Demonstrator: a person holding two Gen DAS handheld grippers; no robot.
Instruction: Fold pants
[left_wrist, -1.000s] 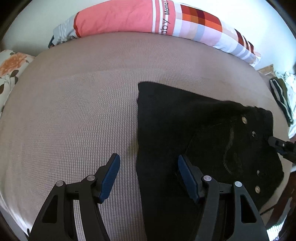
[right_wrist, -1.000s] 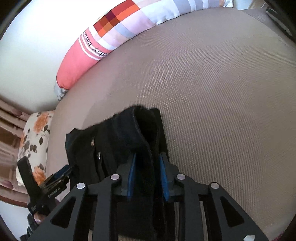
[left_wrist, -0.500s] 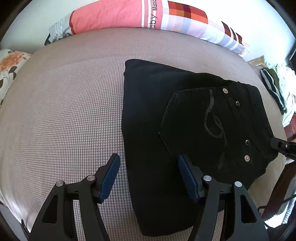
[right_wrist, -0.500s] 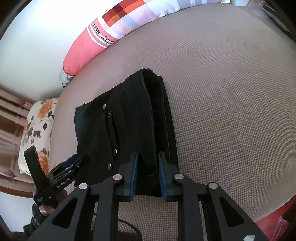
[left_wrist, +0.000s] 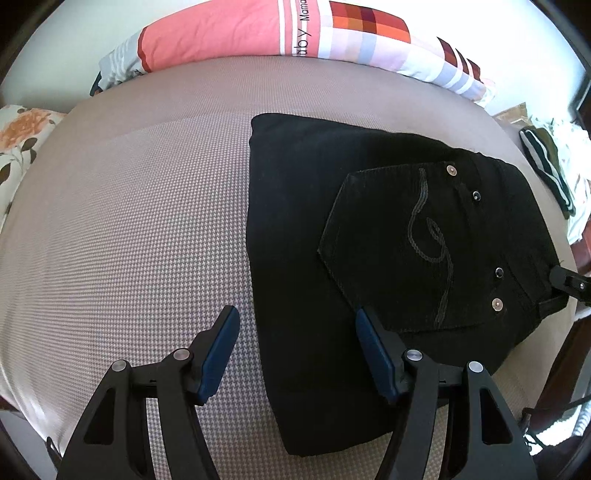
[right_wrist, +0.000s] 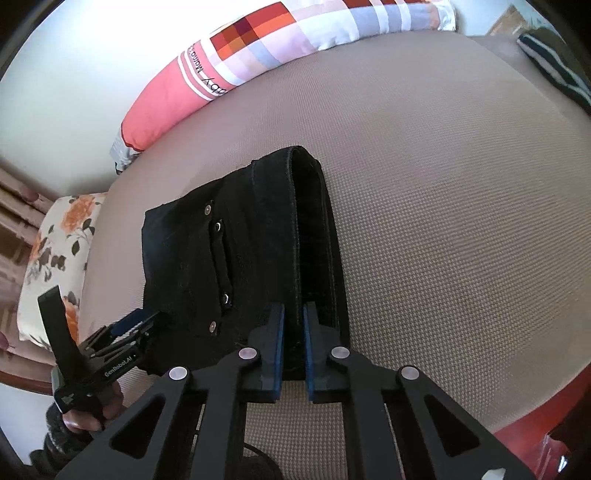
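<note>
The folded black jeans (left_wrist: 369, 258) lie on the bed (left_wrist: 129, 221). The left hand-held gripper (left_wrist: 295, 332) gapes empty at 6 o'clock; the right hand-held gripper (right_wrist: 293, 332) pinches their folded edge.

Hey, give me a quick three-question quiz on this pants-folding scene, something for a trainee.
1. True or false: the black pants lie folded on the bed.
2. Which tool stands wide open? A: left tool. B: right tool.
3. Fill in: the stitched back pocket faces ____.

Key: 1 true; 2 A; 3 up.
</note>
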